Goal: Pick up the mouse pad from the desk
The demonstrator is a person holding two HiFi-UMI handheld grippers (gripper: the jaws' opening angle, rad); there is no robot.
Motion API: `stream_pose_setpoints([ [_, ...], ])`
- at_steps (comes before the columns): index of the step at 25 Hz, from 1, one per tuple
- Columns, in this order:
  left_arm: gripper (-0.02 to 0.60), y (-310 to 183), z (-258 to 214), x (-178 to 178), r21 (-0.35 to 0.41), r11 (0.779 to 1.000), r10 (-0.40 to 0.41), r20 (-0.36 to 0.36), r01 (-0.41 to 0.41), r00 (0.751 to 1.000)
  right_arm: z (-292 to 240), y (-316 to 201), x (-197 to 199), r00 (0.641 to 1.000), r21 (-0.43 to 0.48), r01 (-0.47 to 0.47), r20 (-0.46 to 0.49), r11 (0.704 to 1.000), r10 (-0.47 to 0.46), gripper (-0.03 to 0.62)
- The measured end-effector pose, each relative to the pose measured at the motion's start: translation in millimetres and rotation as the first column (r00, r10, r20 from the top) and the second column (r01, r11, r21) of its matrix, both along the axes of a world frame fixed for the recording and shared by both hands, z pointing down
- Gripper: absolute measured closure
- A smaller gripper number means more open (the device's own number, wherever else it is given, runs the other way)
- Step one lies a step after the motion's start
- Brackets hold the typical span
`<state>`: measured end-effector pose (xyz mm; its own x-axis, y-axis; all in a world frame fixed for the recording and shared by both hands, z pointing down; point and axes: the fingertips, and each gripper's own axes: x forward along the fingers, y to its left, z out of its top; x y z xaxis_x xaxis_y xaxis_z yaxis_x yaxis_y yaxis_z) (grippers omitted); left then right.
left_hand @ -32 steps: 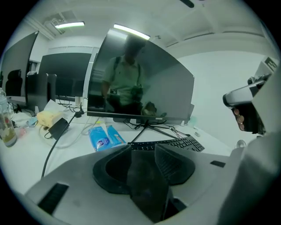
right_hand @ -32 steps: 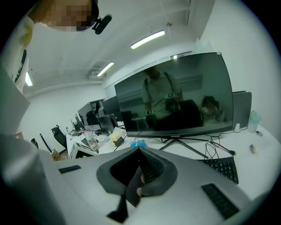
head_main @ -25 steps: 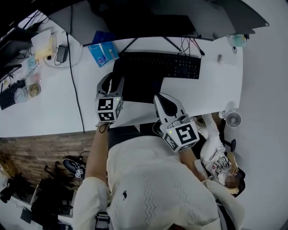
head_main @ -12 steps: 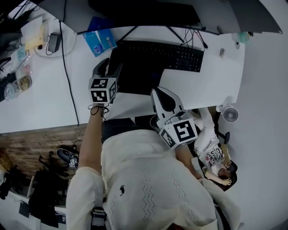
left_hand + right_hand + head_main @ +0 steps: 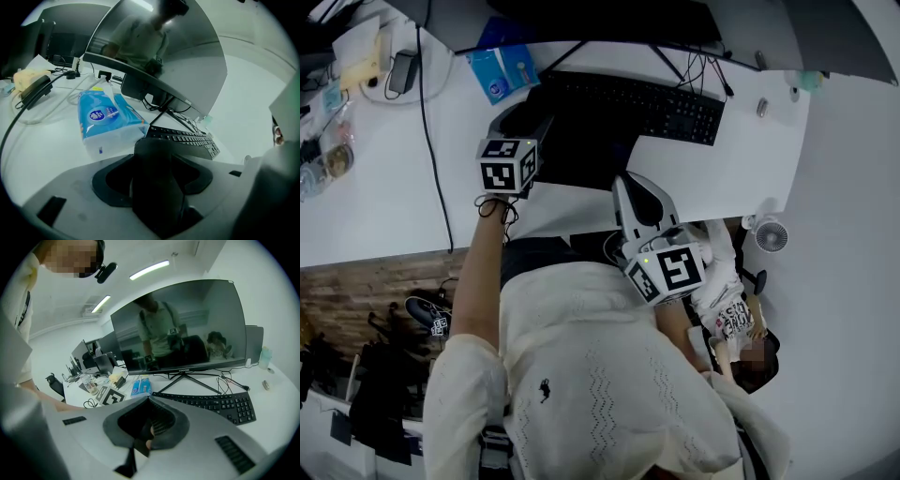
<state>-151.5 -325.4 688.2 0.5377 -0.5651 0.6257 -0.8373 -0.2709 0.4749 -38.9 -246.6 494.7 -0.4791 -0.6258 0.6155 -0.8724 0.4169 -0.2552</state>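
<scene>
"So how far along is the pick-up?"

"Barely started, I'd judge. The mouse pad (image 5: 581,157) lies flat on the surface (image 5: 384,187), its far edge apparently tucked under the keyboard (image 5: 656,105). All the lifting is left."

"Where are the tongs?"

"The left tongs (image 5: 523,118) are down at the pad's left edge, not far from a blue packet of wipes (image 5: 502,70). Their jaws have just been opening and stand spread wide, released. The pad's dark edge seems to show in the gap between them, but nothing presses on it."

"And the right?"

"The right tongs (image 5: 627,180) hang at the near edge of the surface, close to the pad's near right corner, with the jaws clenched together on nothing."

"What remains?"

"Closing on that left edge, I'd say, then drawing the pad out from under the keyboard and up."
</scene>
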Motion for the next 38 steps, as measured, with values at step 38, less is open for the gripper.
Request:
stream_pose_setpoints([
  [38, 0.543, 23, -44, 25, 0.147, 0.988, 0.017, 0.191, -0.046, 0.981, -13, 27, 30, 1.0, 0.046, -0.004, 0.018, 0.999, 0.004, 0.594],
])
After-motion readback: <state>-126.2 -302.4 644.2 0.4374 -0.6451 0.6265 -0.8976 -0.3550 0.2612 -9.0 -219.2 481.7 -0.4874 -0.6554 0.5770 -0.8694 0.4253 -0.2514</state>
